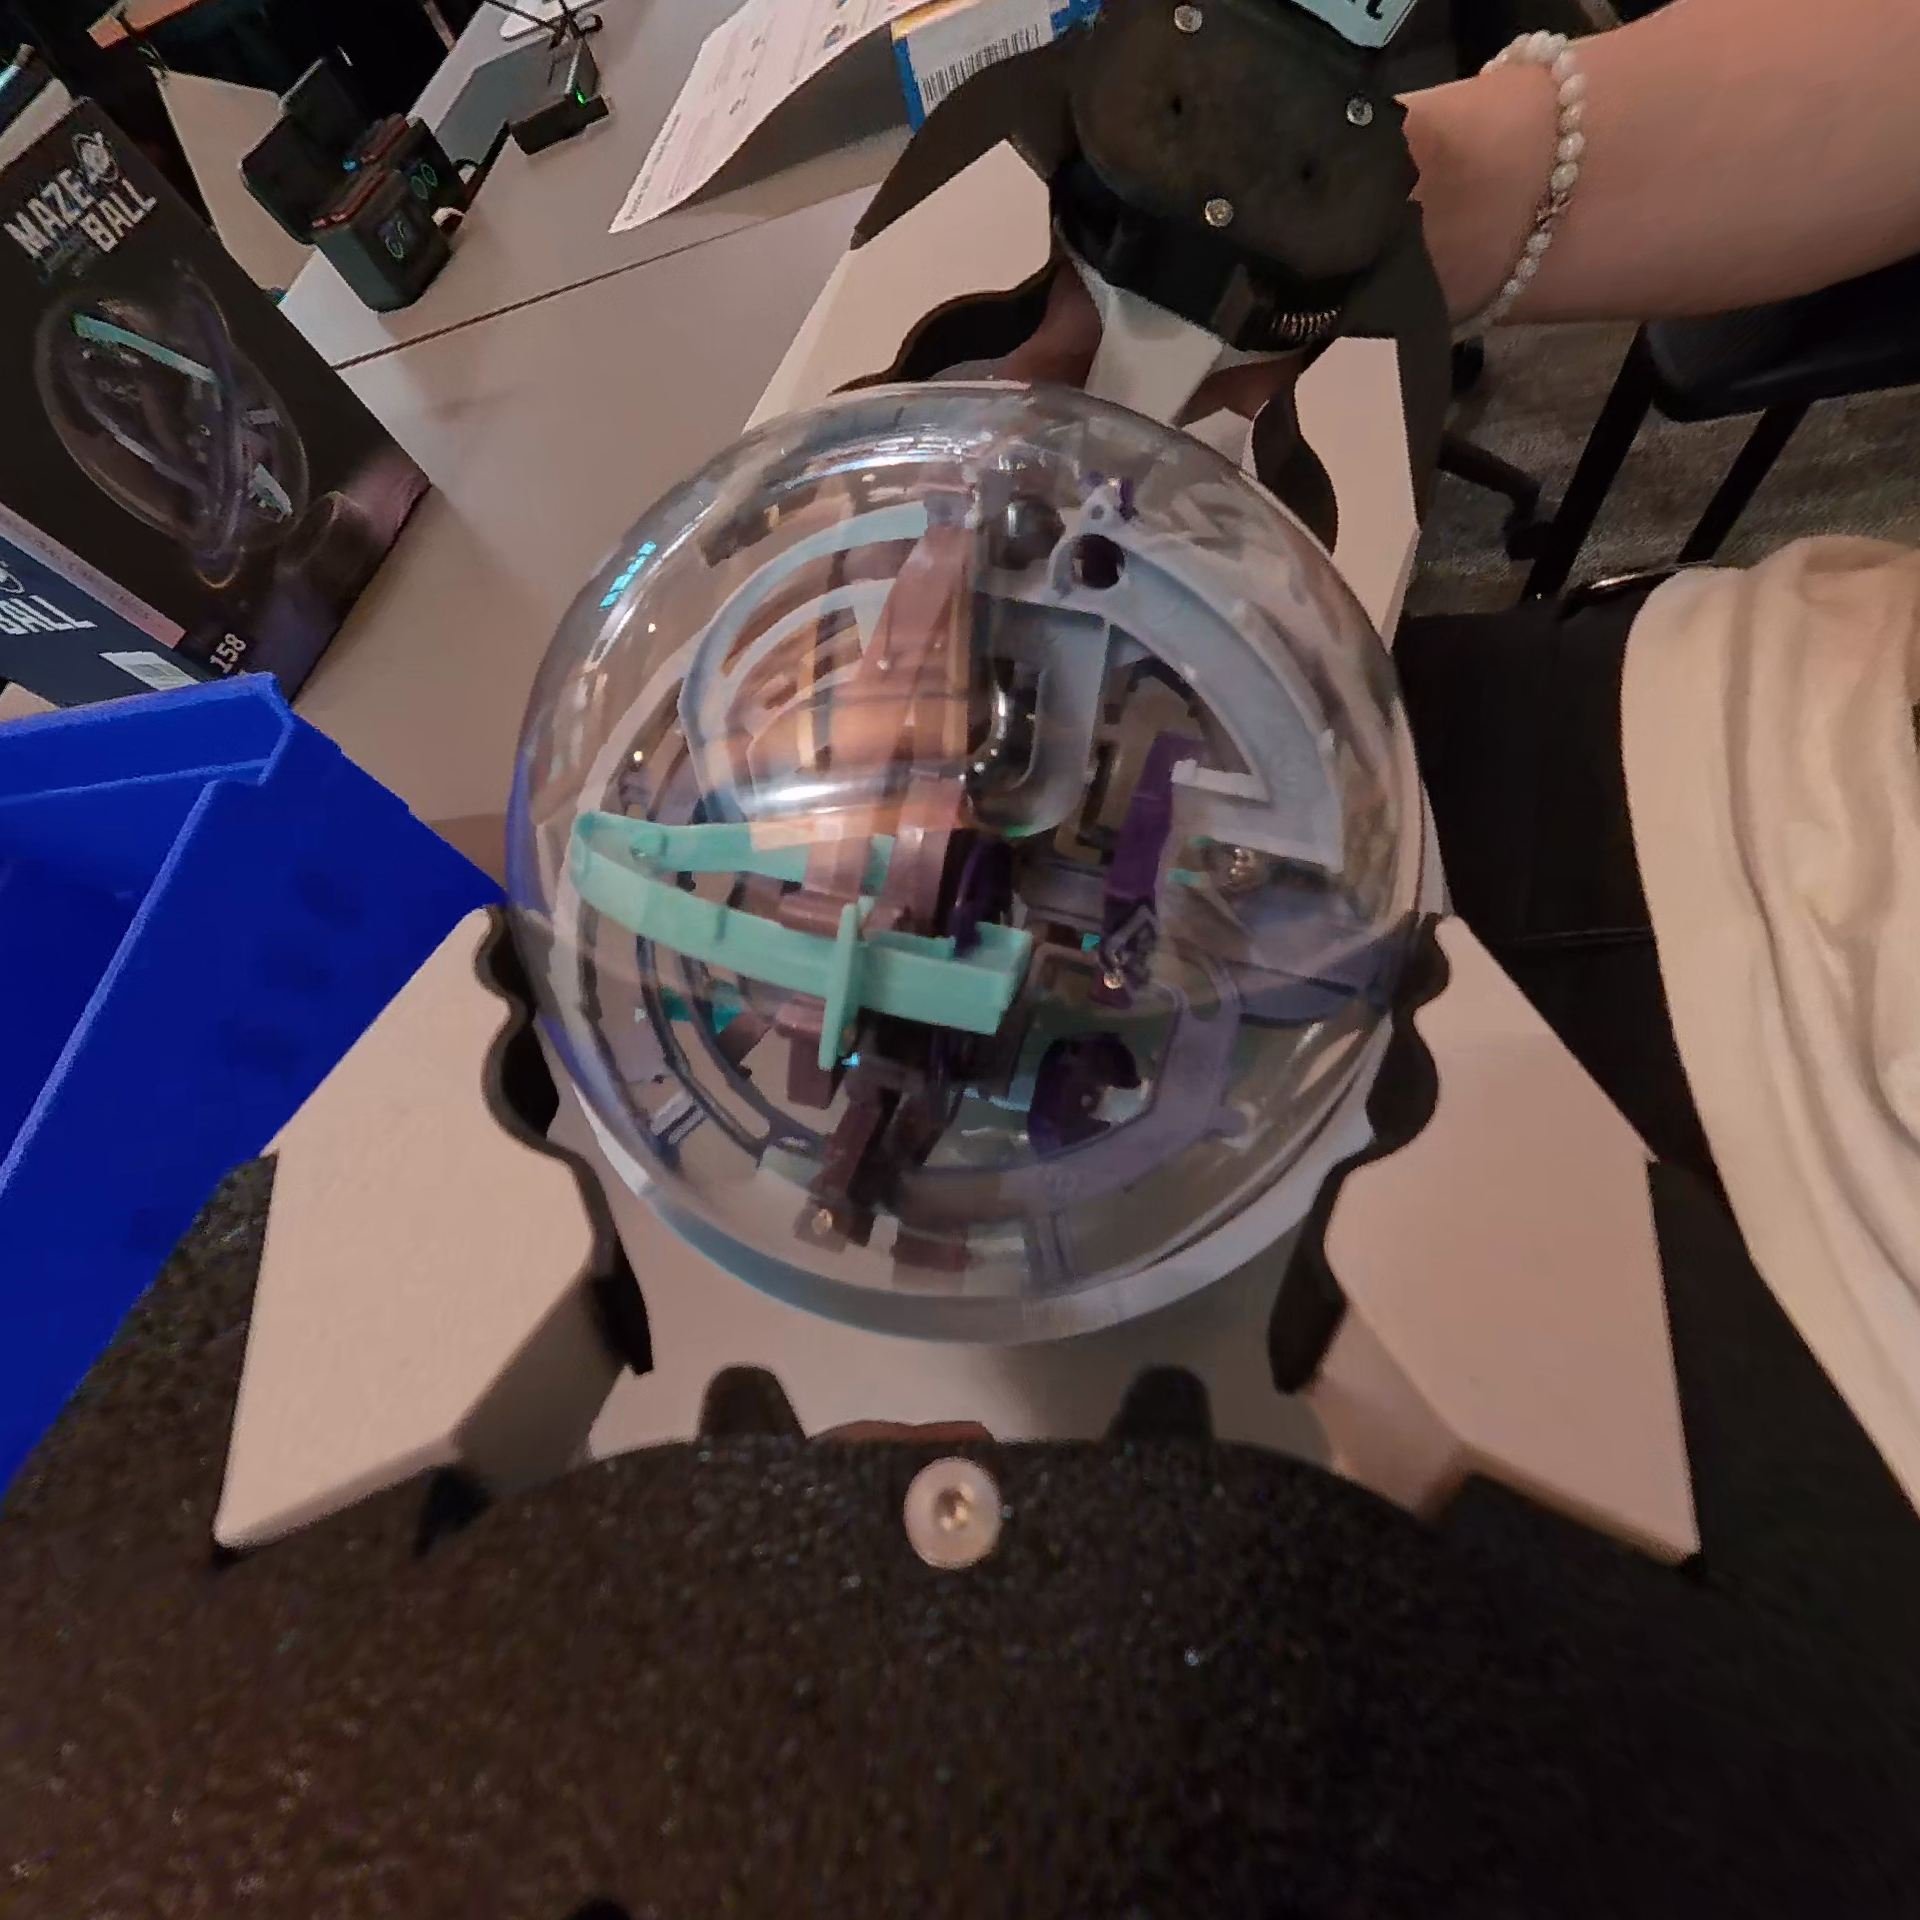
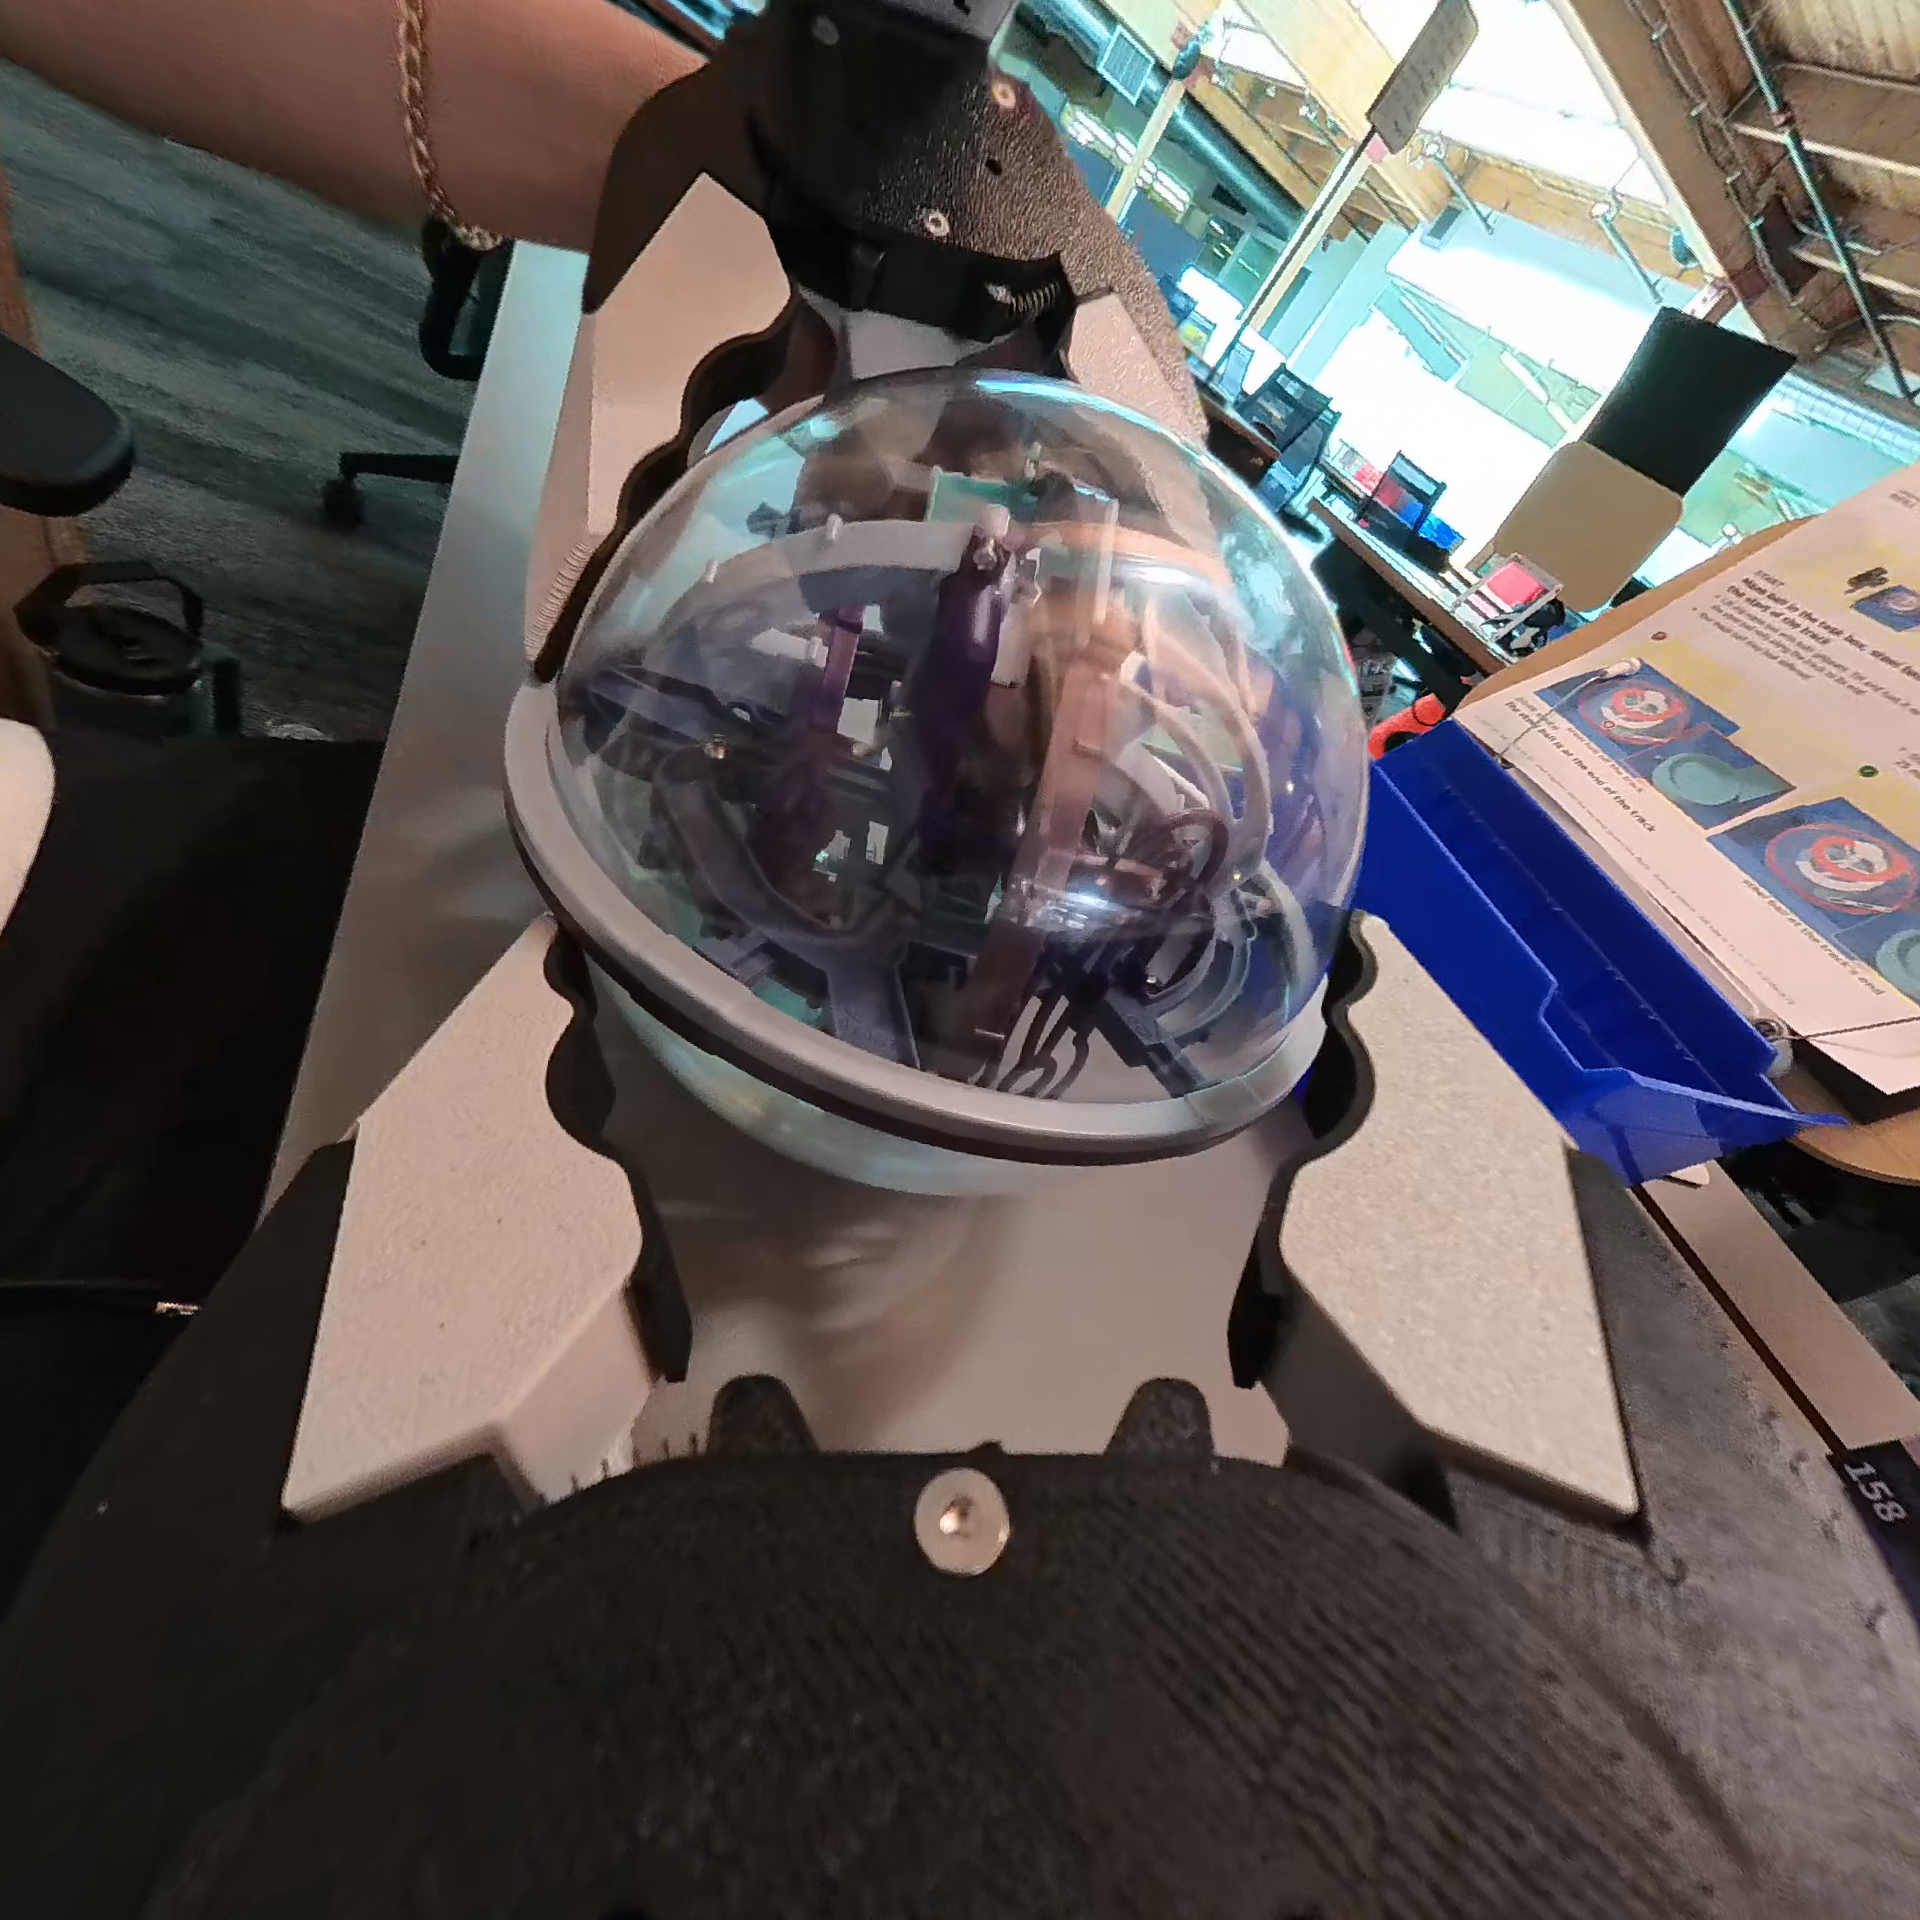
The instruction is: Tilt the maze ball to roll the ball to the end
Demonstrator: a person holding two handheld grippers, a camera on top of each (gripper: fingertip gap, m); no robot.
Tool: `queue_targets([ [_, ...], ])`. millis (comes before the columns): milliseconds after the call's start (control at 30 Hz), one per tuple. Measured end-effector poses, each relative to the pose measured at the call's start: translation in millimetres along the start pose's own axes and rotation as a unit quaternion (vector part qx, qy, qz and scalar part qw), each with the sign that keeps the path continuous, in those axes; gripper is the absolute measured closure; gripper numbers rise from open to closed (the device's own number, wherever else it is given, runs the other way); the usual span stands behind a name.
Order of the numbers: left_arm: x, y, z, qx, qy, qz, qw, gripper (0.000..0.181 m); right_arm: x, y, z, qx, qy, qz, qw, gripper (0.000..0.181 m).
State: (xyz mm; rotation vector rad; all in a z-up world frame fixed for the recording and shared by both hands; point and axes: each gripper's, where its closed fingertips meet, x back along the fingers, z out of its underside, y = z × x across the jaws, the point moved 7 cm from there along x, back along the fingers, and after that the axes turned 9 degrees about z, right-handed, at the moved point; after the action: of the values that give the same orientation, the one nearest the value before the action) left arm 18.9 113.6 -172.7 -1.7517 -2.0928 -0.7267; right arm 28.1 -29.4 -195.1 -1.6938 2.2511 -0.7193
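The maze ball [image 1: 966, 862] is a clear sphere holding teal, purple, brown and grey tracks. It is held just above the white table [image 1: 582, 416], with the grey seam ring [image 2: 727, 1049] tilted. My left gripper [image 1: 961, 935] clamps it from the near side, one finger [image 1: 520, 1039] on each flank. My right gripper [image 2: 951, 935] clamps it from the opposite side, its fingers [image 2: 582, 1039] against the sphere's lower half. Each gripper shows across the ball in the other's view: right [image 1: 1226, 208], left [image 2: 914, 187]. I cannot pick out the small steel ball for certain.
A blue bin [image 1: 156, 935] stands left of the ball and also shows in the right wrist view [image 2: 1558, 935]. The puzzle's dark box [image 1: 156, 395] stands behind it. An instruction sheet [image 2: 1766, 779] lies beyond the bin. A person's torso [image 1: 1714, 935] is close on the right.
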Motion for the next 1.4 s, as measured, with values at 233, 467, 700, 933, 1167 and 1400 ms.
queue_targets([
  [233, -0.6, -0.1, -4.0, -0.006, 0.015, 0.009, 1.000, 0.026, 2.2, 2.7, 2.8, -0.001, 0.008, 0.010, 1.000, 0.046],
  [467, 0.4, -1.2, -9.7, -0.015, 0.033, 0.027, 0.999, 0.026, 4.7, 7.5, 6.7, 0.004, 0.029, 0.019, 0.999, 0.051],
  [700, -1.7, 1.4, -11.7, -0.018, 0.044, 0.041, 0.998, 0.026, 6.7, 8.0, 6.6, -0.009, 0.038, 0.027, 0.999, 0.052],
  [933, -4.3, 3.8, -18.2, -0.015, 0.031, 0.061, 0.998, 0.026, 9.1, 9.6, 14.0, -0.012, 0.070, 0.024, 0.997, 0.056],
  [1167, -4.8, 5.9, -18.9, -0.011, 0.036, 0.069, 0.997, 0.026, 9.4, 7.9, 15.5, -0.011, 0.078, 0.026, 0.997, 0.059],
  [1400, -5.8, 6.3, -22.6, -0.021, 0.029, 0.072, 0.997, 0.026, 8.4, 9.5, 22.6, 0.004, 0.101, 0.020, 0.995, 0.063],
])
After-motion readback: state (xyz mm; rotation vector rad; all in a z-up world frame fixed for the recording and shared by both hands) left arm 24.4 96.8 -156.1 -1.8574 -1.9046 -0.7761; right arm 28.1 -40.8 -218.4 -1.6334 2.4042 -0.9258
